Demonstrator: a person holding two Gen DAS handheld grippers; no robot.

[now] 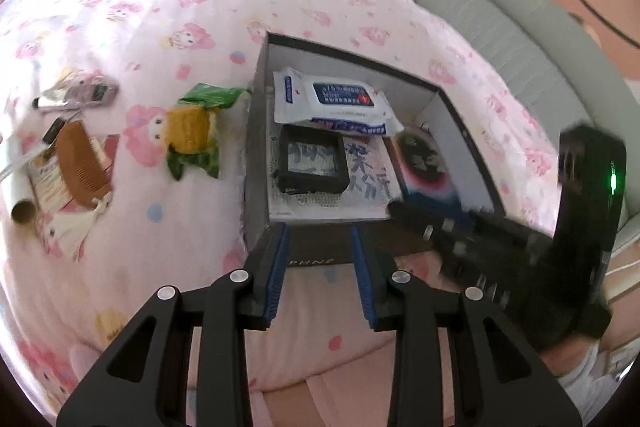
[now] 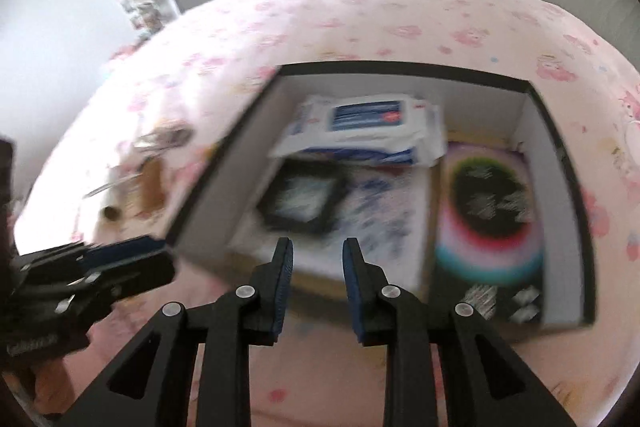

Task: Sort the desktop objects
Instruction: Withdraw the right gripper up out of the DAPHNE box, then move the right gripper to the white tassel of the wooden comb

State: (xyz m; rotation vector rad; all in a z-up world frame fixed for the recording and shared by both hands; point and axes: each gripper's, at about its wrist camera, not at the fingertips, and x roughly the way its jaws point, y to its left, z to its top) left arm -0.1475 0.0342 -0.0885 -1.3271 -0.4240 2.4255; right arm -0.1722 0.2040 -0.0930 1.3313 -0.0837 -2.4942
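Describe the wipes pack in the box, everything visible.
The wipes pack is a soft white plastic pouch with crimped, wrinkled ends and a dark blue label with white print and a small red mark. It lies flat, label up, slightly skewed, at the far end of the open box, near the back wall. Its near edge overlaps the white printed book beneath, close to the black framed item. It looks closed. Neither gripper touches it.

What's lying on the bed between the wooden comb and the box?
In the left wrist view, a yellow and green snack packet lies on the pink sheet between the wooden comb and the box.
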